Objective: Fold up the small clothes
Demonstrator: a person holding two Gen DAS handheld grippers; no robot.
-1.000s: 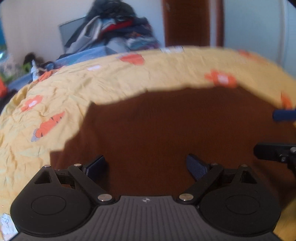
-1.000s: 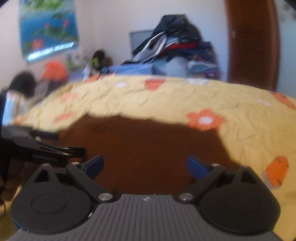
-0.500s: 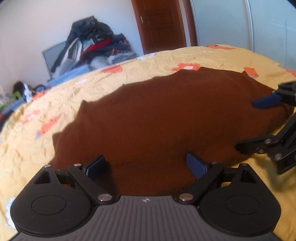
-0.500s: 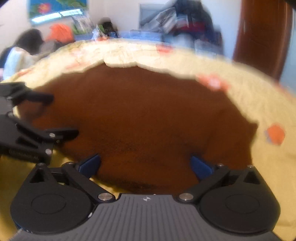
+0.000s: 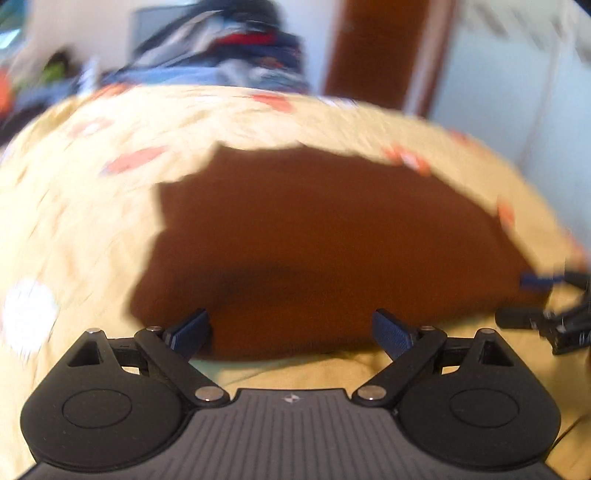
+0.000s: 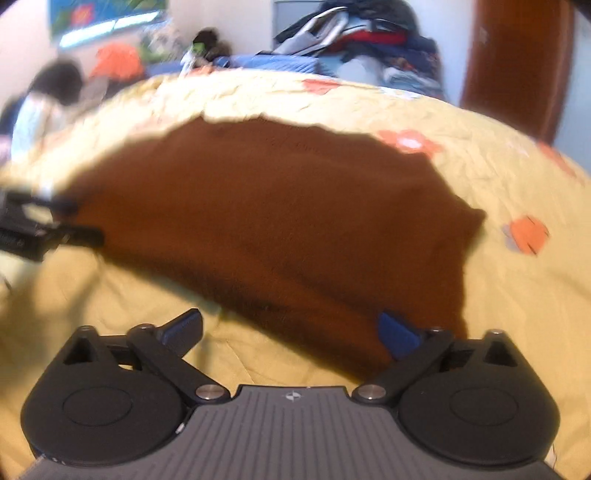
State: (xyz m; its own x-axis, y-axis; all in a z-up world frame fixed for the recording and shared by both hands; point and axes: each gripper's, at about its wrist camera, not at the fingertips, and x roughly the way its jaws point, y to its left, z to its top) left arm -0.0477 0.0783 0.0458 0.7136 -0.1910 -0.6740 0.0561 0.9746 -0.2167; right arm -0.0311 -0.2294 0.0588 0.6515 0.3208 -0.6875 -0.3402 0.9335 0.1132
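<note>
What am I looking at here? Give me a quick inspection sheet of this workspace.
Surface: bed sheet, yellow with orange flowers, wrinkled.
Job's things: brown garment spread flat on the sheet.
Clutter: heap of clothes beyond the bed.
Grippers: left gripper open at the garment's near edge; right gripper open, holding nothing.
Cables: nothing seen.
Surroundings: wooden door, wall poster; a person sits far left, blurred.

My black left gripper [image 5: 291,330] and right gripper [image 6: 291,328] carry blue pads; mid-frame lies the plain rust-brown garment [image 5: 325,236] on a yellow bedsheet [image 6: 498,295] patterned with orange flowers
</note>
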